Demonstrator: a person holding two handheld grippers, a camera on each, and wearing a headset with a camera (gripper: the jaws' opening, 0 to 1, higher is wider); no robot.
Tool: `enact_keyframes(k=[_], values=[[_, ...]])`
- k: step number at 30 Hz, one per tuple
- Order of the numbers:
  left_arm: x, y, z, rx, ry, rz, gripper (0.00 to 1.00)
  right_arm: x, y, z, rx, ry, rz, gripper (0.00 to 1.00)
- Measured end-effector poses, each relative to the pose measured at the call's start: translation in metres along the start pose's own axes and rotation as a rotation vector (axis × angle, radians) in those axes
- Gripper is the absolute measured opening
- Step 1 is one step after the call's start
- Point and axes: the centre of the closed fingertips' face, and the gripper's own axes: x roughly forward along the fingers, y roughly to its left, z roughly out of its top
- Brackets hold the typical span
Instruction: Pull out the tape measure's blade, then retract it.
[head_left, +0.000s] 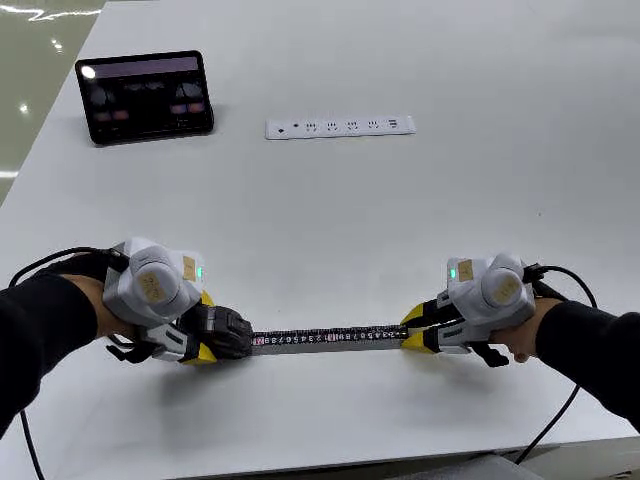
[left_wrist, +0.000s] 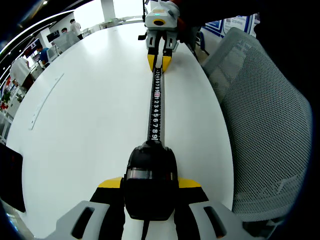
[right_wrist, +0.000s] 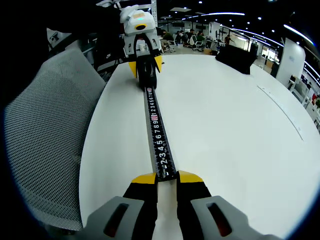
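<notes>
- Tape measure (head_left: 222, 332): black case on the white worktop (head_left: 400, 200), 7 o'clock in head view, left hand-held gripper (head_left: 205, 326) clamped around it.
- Blade (head_left: 330, 338) lies flat, out toward 3 o'clock. Right hand-held gripper (head_left: 412, 328) jaws nearly closed, pinching its tip.
- Blade print: numerals 1–9 legible, some marks red.
- Tablet (head_left: 145, 95) at 10 o'clock, power strip (head_left: 340, 126) at 12.

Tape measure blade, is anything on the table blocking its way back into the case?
Nothing visible. The blade runs straight over bare table from the right claw, which pinches its tip, to the case in the left claw. The power strip and tablet lie far off.
</notes>
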Motion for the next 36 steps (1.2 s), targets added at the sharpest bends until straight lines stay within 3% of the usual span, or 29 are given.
enact_keyframes(k=[36], values=[[0.001, 0.001, 0.0, -0.009, -0.002, 0.0, 0.34, -0.017, -0.008, -0.018, 0.02, 0.017, -0.028, 0.08]])
